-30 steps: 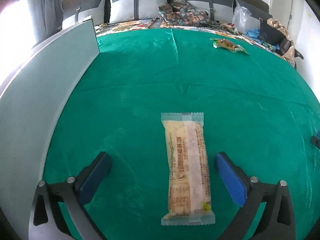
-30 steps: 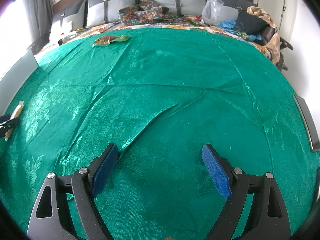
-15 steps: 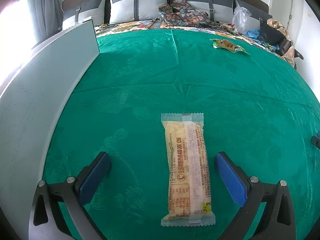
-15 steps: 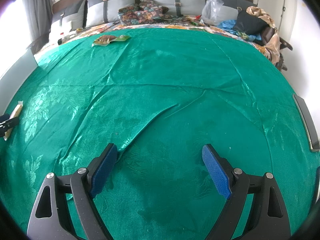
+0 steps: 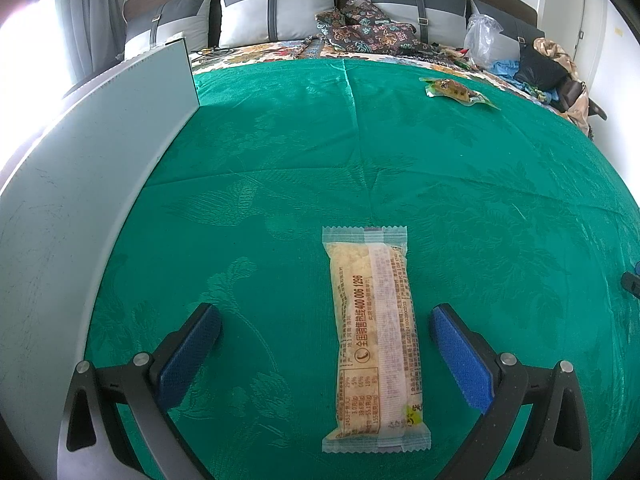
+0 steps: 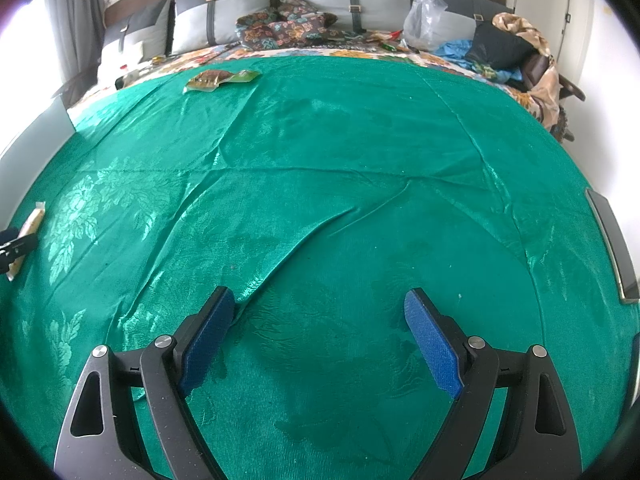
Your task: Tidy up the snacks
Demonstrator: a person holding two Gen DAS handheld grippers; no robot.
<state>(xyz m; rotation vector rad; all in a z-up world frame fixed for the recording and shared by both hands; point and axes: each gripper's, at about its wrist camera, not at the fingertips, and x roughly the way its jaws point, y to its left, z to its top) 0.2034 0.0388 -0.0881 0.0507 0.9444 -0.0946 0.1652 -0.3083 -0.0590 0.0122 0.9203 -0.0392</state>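
Left wrist view shows the left tongs (image 5: 326,320) spread wide, with nothing gripped. Between the two blue pads lies the long snack bar (image 5: 376,338), flat on the green cloth (image 5: 260,168), lengthwise along the pointing direction. It touches neither pad; it lies closer to the right pad, with bare cloth on both sides. Its wrapper is clear plastic with crimped ends and printed text, and the pale yellow contents show through it.

Left of these tongs stands a pale grey flat panel (image 5: 92,184), upright on its long edge, which closes that side. Ahead the cloth is open and nearly smooth, with a woven flower pattern. Far ahead and to the right lies a small green snack packet (image 5: 456,91), well apart from the bar.

Right wrist view shows the right tongs (image 6: 320,312) also wide open and holding nothing, over bare cloth. Here the shiny fabric has long diagonal folds, one running to the left pad. The same green packet (image 6: 218,78) lies far ahead to the left, and the bar (image 6: 26,236) appears at the far left edge, next to the left tongs' tip (image 6: 14,246). At the far right edge lies a dark flat object (image 6: 612,248). Beyond the cloth are grey pillows (image 6: 352,0), a patterned blanket (image 6: 280,28) and a plastic bag (image 6: 424,20).
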